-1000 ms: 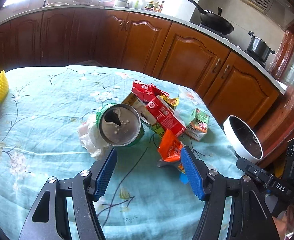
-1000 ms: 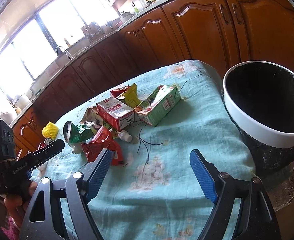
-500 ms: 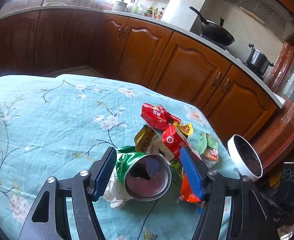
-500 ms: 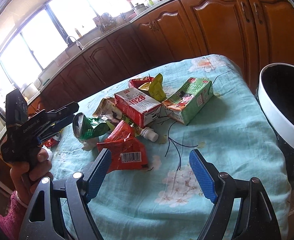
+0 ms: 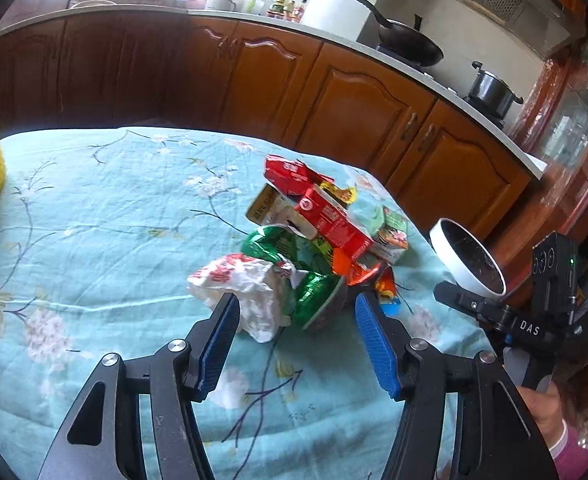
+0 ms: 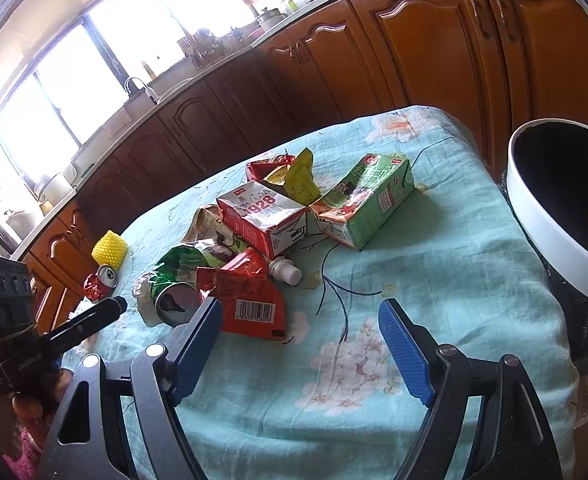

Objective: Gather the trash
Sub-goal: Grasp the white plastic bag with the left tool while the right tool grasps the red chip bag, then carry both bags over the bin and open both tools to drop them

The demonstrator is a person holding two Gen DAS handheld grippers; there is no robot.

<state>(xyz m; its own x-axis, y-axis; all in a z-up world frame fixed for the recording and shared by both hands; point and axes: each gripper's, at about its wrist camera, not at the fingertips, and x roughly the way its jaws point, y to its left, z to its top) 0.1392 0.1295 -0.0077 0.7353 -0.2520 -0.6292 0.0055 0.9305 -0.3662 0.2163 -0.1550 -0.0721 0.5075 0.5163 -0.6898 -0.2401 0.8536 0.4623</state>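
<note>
A heap of trash lies on the flowered blue tablecloth (image 5: 93, 240). In it are a crushed green can (image 5: 318, 300), crumpled white plastic (image 5: 245, 284), a red carton (image 6: 265, 216), a green carton (image 6: 366, 200) and a red wrapper (image 6: 245, 300). My left gripper (image 5: 294, 308) has the green can between its fingertips; its jaws are closing, and a gap still shows at each pad. The right gripper (image 6: 300, 312) hovers wide open over bare cloth, with the red wrapper by its left finger. A white-rimmed black bin (image 6: 534, 216) stands past the table's right edge.
A yellow spiky cup (image 6: 109, 248) and a crushed red can (image 6: 99, 282) sit at the table's far side. A small white bottle (image 6: 285, 272) and a yellow wrapper (image 6: 300, 178) lie in the heap. Wooden kitchen cabinets (image 5: 354, 108) run behind the table. A person's hand holds each gripper.
My left gripper has swung around the green can, which now shows its side rather than its open top, and the fingers stand slightly narrower. The right gripper has shifted a little.
</note>
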